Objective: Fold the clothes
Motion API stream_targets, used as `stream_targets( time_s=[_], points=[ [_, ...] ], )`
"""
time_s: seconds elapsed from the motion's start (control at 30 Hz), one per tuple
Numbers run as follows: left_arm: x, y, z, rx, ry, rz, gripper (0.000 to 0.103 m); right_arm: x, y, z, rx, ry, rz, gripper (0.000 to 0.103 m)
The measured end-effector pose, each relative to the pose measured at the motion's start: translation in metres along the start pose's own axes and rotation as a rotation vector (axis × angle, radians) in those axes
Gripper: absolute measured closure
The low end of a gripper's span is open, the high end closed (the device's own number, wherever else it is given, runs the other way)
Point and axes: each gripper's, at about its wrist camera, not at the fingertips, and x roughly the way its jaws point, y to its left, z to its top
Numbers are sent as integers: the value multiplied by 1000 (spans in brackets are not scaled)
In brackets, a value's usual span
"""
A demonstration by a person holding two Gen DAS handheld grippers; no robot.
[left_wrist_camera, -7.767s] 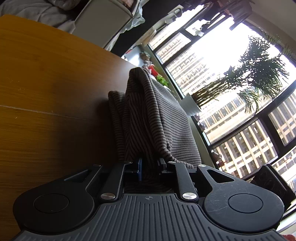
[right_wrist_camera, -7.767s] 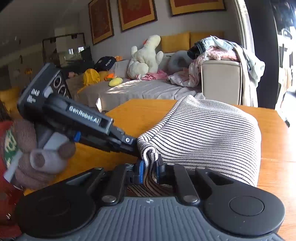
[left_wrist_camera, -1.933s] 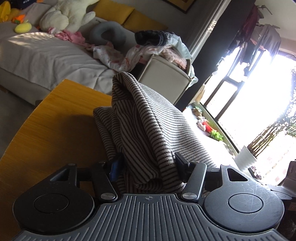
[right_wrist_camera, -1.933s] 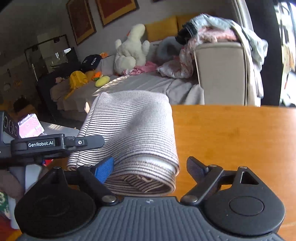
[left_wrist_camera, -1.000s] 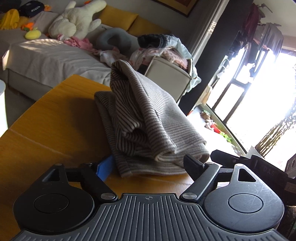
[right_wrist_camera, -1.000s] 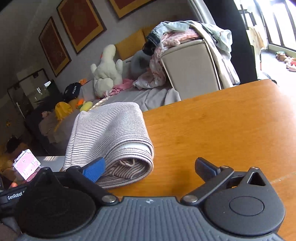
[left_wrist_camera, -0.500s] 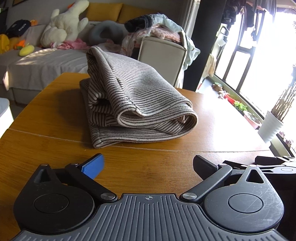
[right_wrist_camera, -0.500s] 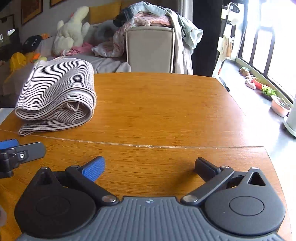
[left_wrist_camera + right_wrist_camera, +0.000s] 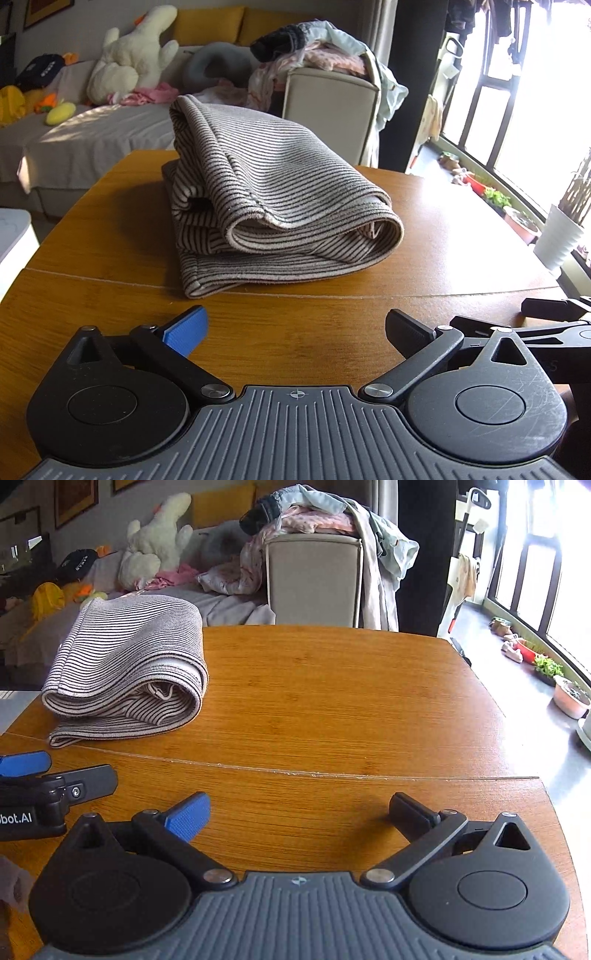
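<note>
**Folded garment released, both tools clear**

The grey-and-cream striped knit garment [image 9: 273, 206] lies as a thick folded bundle on the orange-brown wooden counter [image 9: 351, 701], towards its far left part, just beyond the seam line across the wood. The left hand-held gripper [image 9: 293, 334] has just been opening and stands spread wide with nothing between its jaws; the right hand-held gripper [image 9: 299, 814] is likewise wide and empty, near the counter's close edge. The fold looks done, so the step in hand is likely the release. To finish it well, keep both tools apart from the cloth; the loose upper lip could be pressed flat. The bundle's long axis seems to run away from the cameras towards the grey sofa [image 9: 85, 136], its layered open ends facing the tools
</note>
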Motion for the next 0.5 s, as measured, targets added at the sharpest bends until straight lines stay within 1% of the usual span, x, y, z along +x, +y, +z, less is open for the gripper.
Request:
stream_targets(
  time_s=[0.5],
  points=[
    [4,2,3,-10,-4,-5,0,1,-1,0,1,0,1,0]
  ],
)
